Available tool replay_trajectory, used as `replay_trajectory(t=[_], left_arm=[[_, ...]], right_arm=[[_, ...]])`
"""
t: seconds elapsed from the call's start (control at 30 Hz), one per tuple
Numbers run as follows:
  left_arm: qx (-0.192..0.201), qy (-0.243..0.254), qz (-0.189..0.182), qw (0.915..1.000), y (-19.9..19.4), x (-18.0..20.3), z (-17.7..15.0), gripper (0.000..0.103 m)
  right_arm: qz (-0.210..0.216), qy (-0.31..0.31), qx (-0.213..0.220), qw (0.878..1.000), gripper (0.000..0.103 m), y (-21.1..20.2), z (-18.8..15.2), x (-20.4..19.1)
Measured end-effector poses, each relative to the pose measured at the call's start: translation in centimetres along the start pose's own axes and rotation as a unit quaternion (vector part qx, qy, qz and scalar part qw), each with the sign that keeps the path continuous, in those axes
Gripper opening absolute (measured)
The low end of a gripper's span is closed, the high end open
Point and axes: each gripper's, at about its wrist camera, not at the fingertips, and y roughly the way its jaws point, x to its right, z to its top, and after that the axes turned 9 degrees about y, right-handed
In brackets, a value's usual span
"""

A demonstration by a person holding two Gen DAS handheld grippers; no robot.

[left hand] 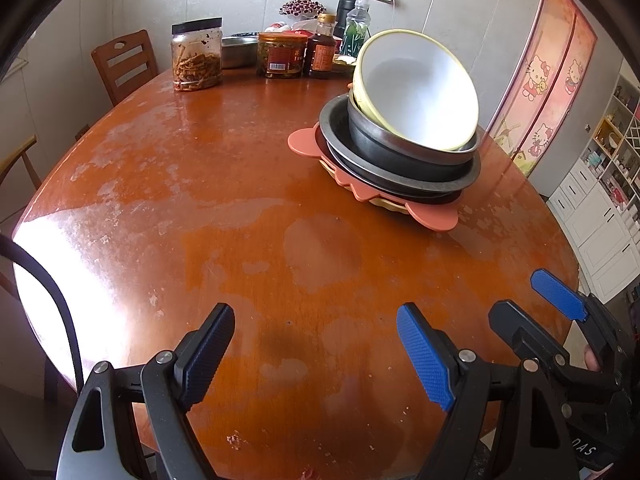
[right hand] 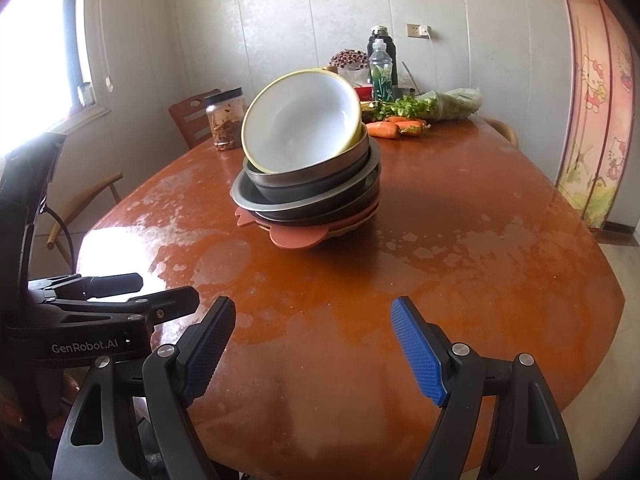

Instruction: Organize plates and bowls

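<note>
Bowls and plates sit in one stack toward the far right of the worn wooden table (left hand: 240, 200), yet nearest the cameras are the two claws, so start there. The left gripper (left hand: 316, 344) hangs over the table's near edge with its blue pads spread wide and nothing between them; the right gripper (right hand: 312, 340) beside it stands equally wide and equally empty, and both are well apart from the stack. Farther out, the terracotta silicone mat (left hand: 432, 216) lies at the bottom with lobes poking past the plates, over a yellowish piece I cannot make out. On it rest dark plates (left hand: 400, 176), then a dark metal bowl (left hand: 400, 148), and on top a white bowl with a yellow rim (left hand: 424, 92), tilted steeply on its side and not nested, mouth facing the cameras. That lean is probably the main hazard: a nudge to the dark bowl or a pinch low on the white one's rim could roll it off, and the table's edge looks near on the right. Its glazed wall also looks slippery for the pads. Lifting the pile by a floppy mat lobe would likely tip everything. Behind stand a pickle jar (left hand: 197, 56), a sauce bottle (left hand: 321, 50) and, in the right view, carrots (right hand: 394, 126); a sweeping arm could knock them.
</note>
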Motion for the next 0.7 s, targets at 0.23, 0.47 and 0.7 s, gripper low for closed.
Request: replay_trajectory(t=[0.23,0.47,0.7], left_arm=[[0.002,-0.001,0.001,1.0000,-0.30,0.11,-0.05,0.083],[-0.001,-0.002,0.002,1.0000,-0.26,0.13,0.06,0.083],[-0.004,-0.010,0.008,0.9999,-0.08,-0.38,0.26,0.083]], right_arm=[[-0.001,0.002,0.000,1.000,0.082,-0.15,-0.07,0.24],[-0.002,0.002,0.000,1.000,0.081,-0.20,0.02,0.43],[-0.001,0.006,-0.002,1.000,0.081,-0.21,0.35,0.69]])
